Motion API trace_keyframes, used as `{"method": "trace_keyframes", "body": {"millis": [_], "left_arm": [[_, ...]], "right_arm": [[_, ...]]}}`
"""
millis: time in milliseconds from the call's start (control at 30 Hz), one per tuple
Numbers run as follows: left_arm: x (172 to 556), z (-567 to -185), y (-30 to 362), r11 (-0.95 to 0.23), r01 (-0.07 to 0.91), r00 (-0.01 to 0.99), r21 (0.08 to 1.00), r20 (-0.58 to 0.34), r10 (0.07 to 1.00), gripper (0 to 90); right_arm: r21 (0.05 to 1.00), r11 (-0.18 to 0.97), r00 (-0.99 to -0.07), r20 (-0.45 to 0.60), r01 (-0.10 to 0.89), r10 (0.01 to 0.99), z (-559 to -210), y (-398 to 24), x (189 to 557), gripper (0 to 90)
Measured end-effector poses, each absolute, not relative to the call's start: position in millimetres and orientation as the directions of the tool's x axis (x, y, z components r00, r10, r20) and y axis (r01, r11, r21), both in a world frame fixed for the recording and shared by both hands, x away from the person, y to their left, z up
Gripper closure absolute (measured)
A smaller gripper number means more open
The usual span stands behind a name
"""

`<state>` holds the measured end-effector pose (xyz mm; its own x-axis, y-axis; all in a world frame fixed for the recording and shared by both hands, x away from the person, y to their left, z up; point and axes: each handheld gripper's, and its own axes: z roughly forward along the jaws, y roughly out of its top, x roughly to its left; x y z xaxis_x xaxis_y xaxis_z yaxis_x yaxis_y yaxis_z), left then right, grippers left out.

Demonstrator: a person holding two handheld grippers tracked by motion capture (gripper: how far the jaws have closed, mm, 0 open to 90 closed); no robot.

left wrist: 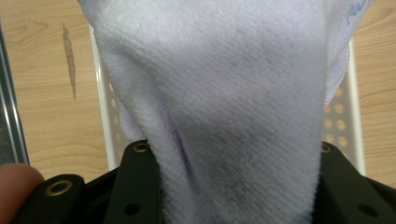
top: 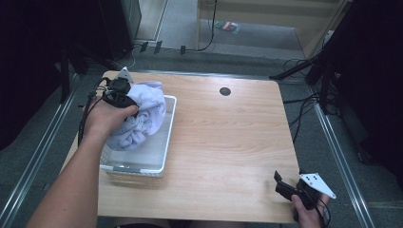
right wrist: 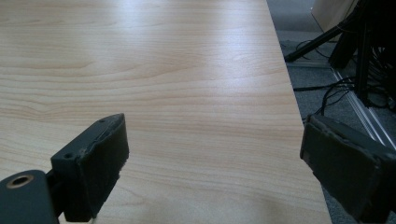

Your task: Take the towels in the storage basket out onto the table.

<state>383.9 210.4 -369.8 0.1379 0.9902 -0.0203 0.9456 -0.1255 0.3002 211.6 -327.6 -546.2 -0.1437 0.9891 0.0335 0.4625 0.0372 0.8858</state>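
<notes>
One big wooden table [top: 228, 137] fills most of what I see from above. On its left side sits a white basket [top: 164, 156] with little holes in its walls. A soft, pale purple towel [top: 142, 118] hangs over the basket, bunched up, with its lower part down inside it. My left gripper [top: 124, 99] is at the top of the towel, and in the left gripper view the cloth [left wrist: 233, 116] is pinched tight between the two black jaws. My right gripper [top: 284, 186] rests low at the near right corner of the table, well apart from the basket. Its jaws stand wide apart with nothing between them.
</notes>
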Motion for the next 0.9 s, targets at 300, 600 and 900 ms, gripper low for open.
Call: {"method": "trace_keyframes", "body": {"millis": [300, 600, 900], "left_arm": [[383, -349, 197, -0.144, 0.935, 0.156, 0.325, -0.011, 0.988, 58.4], [386, -332, 182, -0.136, 0.927, 0.158, 0.349, -0.033, 0.987, 58.1], [392, -326, 153, -0.17, 0.92, 0.195, 0.353, -0.035, 0.98, 58.0]], "right_arm": [[0.886, 0.037, -0.144, 0.034, 0.463, 0.989, -546, -328, 212, 7.9], [0.885, 0.038, -0.145, 0.034, 0.464, 0.989, -546, -328, 212, 7.9], [0.886, 0.036, -0.144, 0.035, 0.462, 0.989, -546, -328, 212, 7.4]]}}
